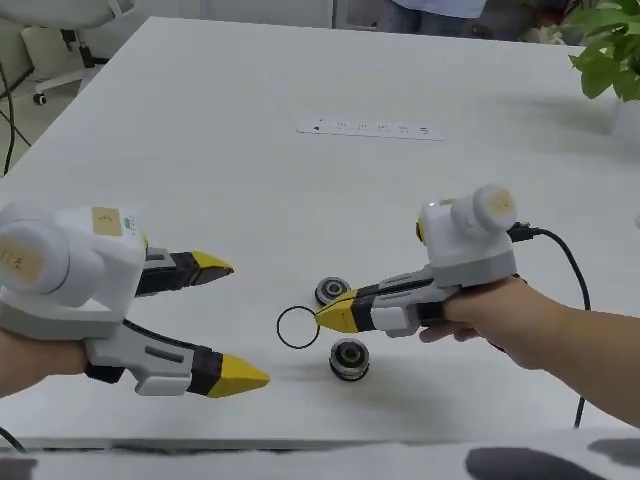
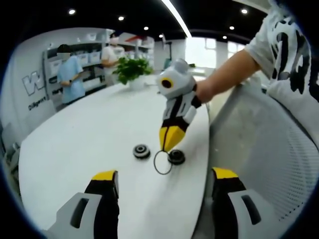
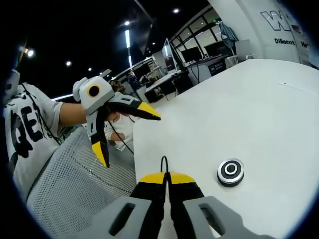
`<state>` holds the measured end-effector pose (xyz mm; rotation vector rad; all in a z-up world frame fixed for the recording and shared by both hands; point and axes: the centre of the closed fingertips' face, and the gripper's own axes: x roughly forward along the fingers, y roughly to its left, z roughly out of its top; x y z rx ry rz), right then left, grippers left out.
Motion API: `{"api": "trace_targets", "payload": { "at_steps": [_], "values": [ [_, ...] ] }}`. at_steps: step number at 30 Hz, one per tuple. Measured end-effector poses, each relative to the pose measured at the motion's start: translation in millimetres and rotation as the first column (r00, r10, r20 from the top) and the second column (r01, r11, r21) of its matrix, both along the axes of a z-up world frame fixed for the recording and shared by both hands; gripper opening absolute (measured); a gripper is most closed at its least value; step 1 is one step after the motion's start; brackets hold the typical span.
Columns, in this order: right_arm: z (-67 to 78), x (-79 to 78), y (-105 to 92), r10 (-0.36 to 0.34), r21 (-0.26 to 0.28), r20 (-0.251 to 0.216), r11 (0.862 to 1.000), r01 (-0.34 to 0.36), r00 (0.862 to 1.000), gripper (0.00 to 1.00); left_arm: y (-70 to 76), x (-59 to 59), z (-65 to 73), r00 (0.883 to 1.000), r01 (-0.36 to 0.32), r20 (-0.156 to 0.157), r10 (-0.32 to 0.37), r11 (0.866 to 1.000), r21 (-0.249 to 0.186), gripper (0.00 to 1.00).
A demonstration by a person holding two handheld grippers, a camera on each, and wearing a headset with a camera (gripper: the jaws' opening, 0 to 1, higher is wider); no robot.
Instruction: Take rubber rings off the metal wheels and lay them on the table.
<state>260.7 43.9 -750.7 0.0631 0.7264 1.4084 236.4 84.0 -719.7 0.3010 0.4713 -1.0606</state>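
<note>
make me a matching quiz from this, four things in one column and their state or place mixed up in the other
Things:
1. left gripper
2. right gripper
3. rubber ring
4. wheel nearest the person

States or places:
a. lying flat on the table
b. jaws shut
c. jaws wide apart, holding nothing
d. pinched between yellow tips

Pairs: 1-c, 2-b, 3-d, 4-a
</note>
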Motion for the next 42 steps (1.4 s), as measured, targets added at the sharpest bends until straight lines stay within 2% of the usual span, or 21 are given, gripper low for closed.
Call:
{"api": "trace_targets", "payload": {
  "at_steps": [9,27,42],
  "values": [
    [-10.5,-5.7,8.3,0.017,-0.024,-0.001,1.0,-0.017,1.0,0.0,3.2,-1.5,0.2,1.0,-0.006,-0.001,0.006,1.0,0.004,0.77],
    [-33.7,-3.0,9.7,0.025,-0.094,0.022,0.995,-0.023,0.999,0.0,3.9,-4.2,-3.9,1.0,-0.011,-0.013,0.011,1.0,0.009,0.77],
    [-33.1,-4.4,9.2,0.034,-0.104,0.062,0.994,-0.027,0.998,0.02,1.5,-3.4,-1.8,1.0,-0.006,-0.012,0.006,1.0,0.011,0.77]
  ]
}}
